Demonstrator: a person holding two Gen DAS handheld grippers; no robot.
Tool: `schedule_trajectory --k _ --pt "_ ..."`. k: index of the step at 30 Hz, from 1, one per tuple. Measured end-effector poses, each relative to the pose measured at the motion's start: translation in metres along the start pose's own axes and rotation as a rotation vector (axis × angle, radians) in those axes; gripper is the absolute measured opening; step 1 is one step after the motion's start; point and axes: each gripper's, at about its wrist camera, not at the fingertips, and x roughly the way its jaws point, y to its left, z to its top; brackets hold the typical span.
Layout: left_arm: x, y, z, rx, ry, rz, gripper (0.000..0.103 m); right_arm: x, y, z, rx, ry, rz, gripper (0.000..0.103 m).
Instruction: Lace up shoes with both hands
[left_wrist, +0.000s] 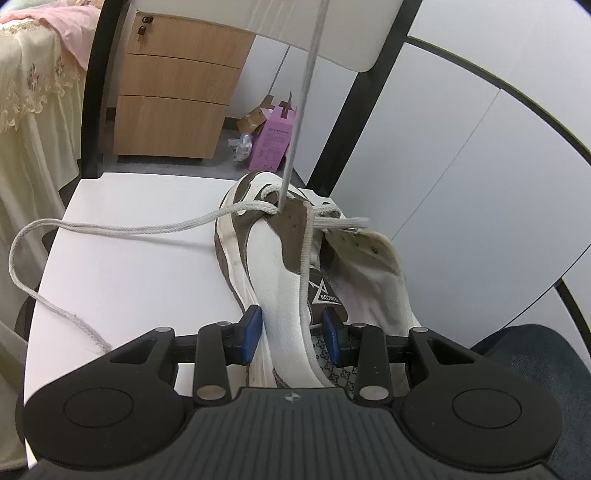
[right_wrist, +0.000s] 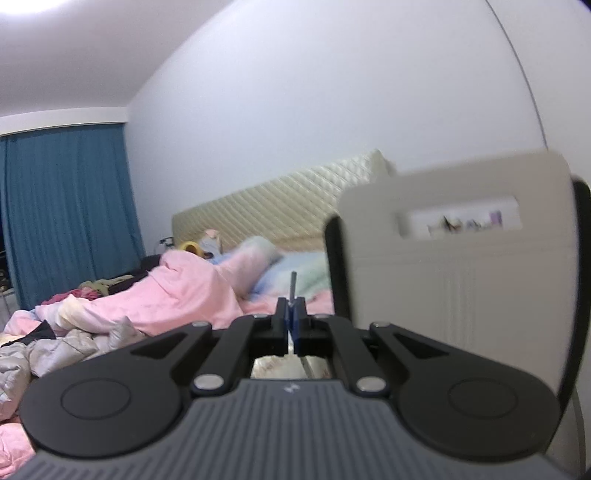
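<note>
Loose lace end (left_wrist: 48, 236): it trails off the shoe's left side across the chair seat (left_wrist: 140, 258) and curls over the seat's left edge. You leave it slack for now, and keep it out of the taut run.
Left gripper (left_wrist: 291, 332): your blue pads clamp the shoe's padded collar, one pad on the outside and one inside the opening. Hold it firm, pressing down toward the seat, so the pull from above does not lift the shoe.
Shoe (left_wrist: 273, 266): white and brown, it lies on the white seat, toe pointing away from you, tongue flopped to the right.
Taut lace (left_wrist: 299, 110): blurred, it runs straight up from an eyelet near the toe and out of the top of the view. Pull in line with the eyelet, not sideways, and stop once the slack is gone.
Right gripper (right_wrist: 291, 317): pressed together on the lace, whose grey tip pokes above the pads. You hold it high, pointing roughly level. Keep the pinch tight.
Room: to the left, a bed (right_wrist: 147, 295) heaped with pink bedding; a wooden drawer unit (left_wrist: 173, 92); a pink box (left_wrist: 273, 144) on the floor; the white chair back (right_wrist: 461, 258) at right.
</note>
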Motion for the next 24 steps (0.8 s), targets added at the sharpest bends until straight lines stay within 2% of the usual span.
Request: schedule_trajectory --k 9,15,18,24 --pt "0.001 -0.003 0.000 0.017 0.002 0.005 0.039 0.002 0.029 0.047 -0.140 -0.035 0.057 0.003" --pt "0.001 -0.004 0.000 0.016 0.002 0.006 0.039 0.011 0.023 0.033 -0.073 0.002 0.087 0.003" --pt "0.000 -0.005 0.000 0.017 0.001 0.008 0.039 0.028 0.027 0.013 -0.059 0.086 0.083 0.003" --pt "0.001 -0.005 0.001 0.026 0.002 0.012 0.041 0.069 0.015 -0.052 0.013 0.358 0.061 0.003"
